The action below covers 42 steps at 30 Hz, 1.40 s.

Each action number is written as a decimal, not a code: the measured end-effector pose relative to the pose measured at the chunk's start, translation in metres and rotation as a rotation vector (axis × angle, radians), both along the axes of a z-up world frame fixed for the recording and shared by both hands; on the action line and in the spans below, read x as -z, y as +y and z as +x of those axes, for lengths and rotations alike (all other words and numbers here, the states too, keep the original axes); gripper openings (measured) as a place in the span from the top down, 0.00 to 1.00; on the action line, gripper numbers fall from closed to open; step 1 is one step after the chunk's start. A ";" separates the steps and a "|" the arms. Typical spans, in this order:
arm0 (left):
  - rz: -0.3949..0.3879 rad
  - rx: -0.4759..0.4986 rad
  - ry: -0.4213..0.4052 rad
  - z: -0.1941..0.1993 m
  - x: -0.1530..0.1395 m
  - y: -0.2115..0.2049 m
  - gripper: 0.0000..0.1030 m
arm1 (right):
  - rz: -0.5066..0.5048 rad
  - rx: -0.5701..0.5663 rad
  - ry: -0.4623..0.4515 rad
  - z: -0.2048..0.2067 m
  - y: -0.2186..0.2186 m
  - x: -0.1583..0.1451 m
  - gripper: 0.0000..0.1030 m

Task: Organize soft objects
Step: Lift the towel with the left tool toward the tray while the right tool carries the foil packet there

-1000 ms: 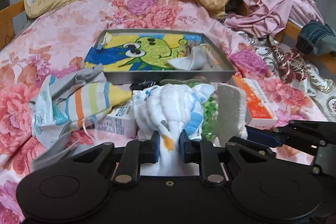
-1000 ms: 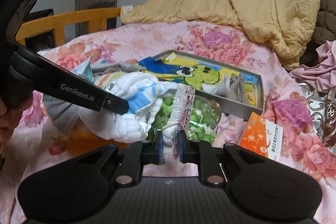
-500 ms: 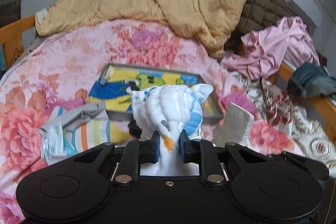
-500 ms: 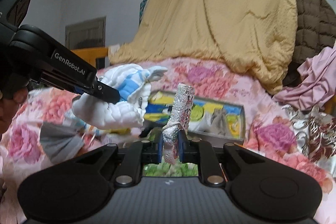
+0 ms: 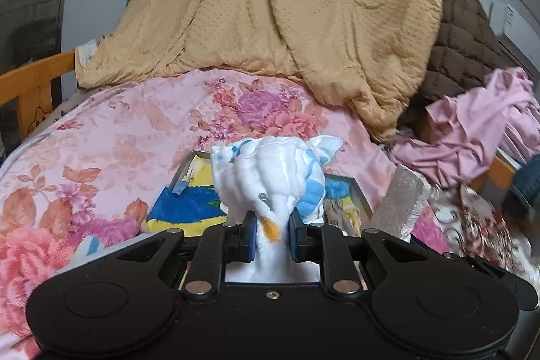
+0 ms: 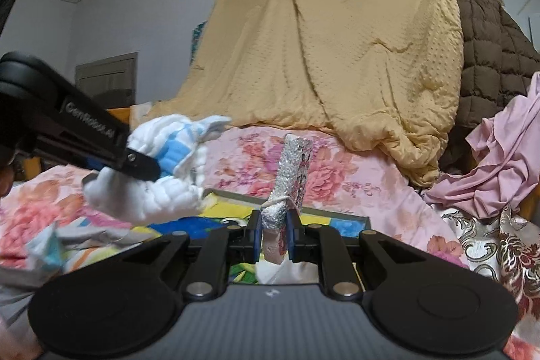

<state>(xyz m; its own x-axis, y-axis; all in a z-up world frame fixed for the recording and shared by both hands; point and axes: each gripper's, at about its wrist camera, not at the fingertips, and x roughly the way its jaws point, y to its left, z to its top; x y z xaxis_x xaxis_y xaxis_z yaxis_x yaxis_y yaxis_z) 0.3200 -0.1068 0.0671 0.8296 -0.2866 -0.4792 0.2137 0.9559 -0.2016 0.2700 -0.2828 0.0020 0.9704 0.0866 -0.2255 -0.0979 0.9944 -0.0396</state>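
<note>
My left gripper (image 5: 271, 237) is shut on a white quilted cloth with blue patches (image 5: 273, 177) and holds it up above the bed; the cloth also shows in the right wrist view (image 6: 168, 171). My right gripper (image 6: 275, 235) is shut on a silver foil-wrapped bar (image 6: 290, 171), held upright; the bar shows at the right of the left wrist view (image 5: 400, 201). Below both lies a grey-rimmed tray with a cartoon frog picture (image 5: 187, 166), seen also in the right wrist view (image 6: 334, 215); some pale items lie at its right end.
A pink floral bedspread (image 5: 118, 137) covers the bed. A yellow blanket (image 5: 287, 5) hangs at the back, beside a brown quilt (image 5: 465, 56). Pink clothing (image 5: 479, 130) is piled on the right. Striped cloths (image 6: 50, 245) lie at left. A wooden bed rail (image 5: 30, 83) stands far left.
Both grippers have risen and tilted upward with their loads; the bed clutter and tray have dropped low in view. Both grips stay unchanged.
</note>
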 end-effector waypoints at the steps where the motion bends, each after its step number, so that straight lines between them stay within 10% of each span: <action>1: -0.006 -0.008 0.004 0.007 0.001 -0.002 0.81 | -0.002 0.013 -0.001 0.007 -0.004 0.000 0.84; 17: -0.073 -0.031 0.100 0.103 0.057 -0.044 0.81 | 0.053 0.102 0.142 0.080 -0.044 0.029 0.84; 36: 0.024 -0.112 0.233 0.131 0.099 -0.054 0.80 | 0.157 -0.012 0.295 0.100 -0.048 0.052 0.78; 42: 0.036 -0.112 0.259 0.132 0.105 -0.055 0.78 | 0.202 -0.043 0.305 0.100 -0.049 0.051 0.55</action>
